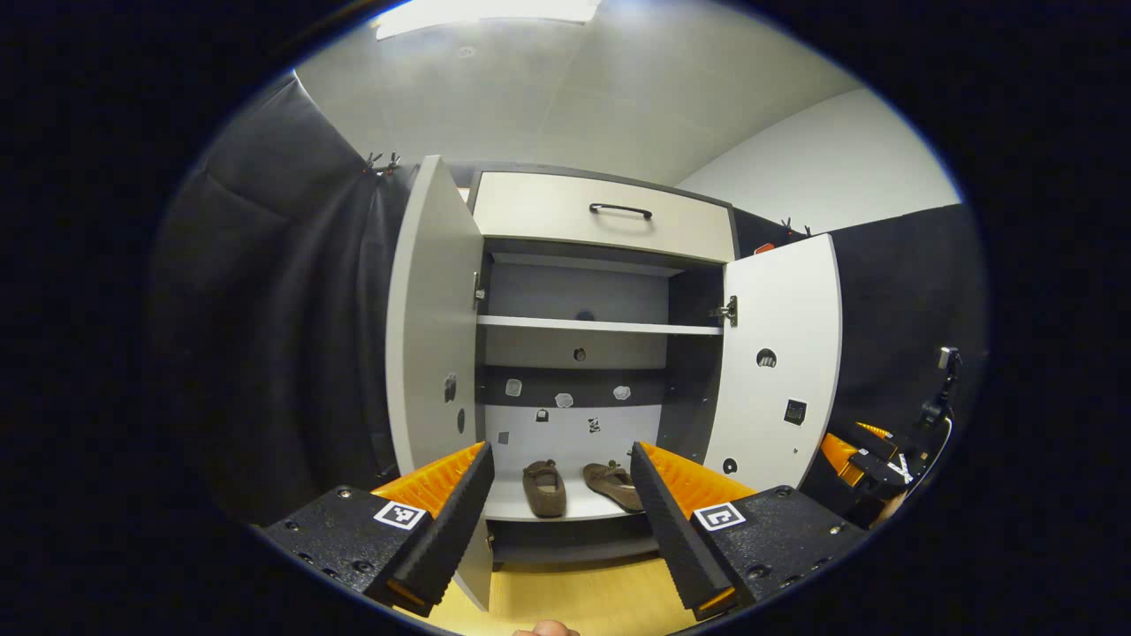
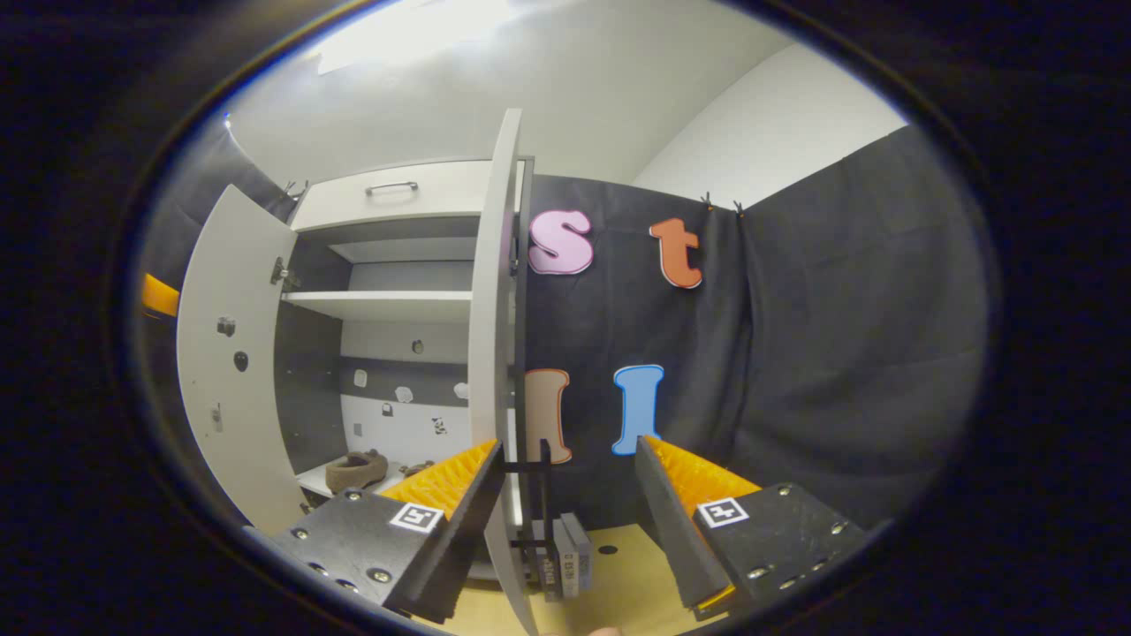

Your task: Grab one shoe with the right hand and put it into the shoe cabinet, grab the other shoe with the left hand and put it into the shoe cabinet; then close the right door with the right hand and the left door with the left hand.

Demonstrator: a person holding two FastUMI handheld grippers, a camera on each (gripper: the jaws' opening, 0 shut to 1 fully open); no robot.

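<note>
Both shoes, one beside the other, sit on the shoe cabinet's bottom shelf, centre frame. Left gripper and right gripper are released, holding nothing. The right door stands edge-on before the right gripper; pushed off-centre, it could slip past the fingers. The left gripper view alone shows both doors' inner faces, left door included.
</note>
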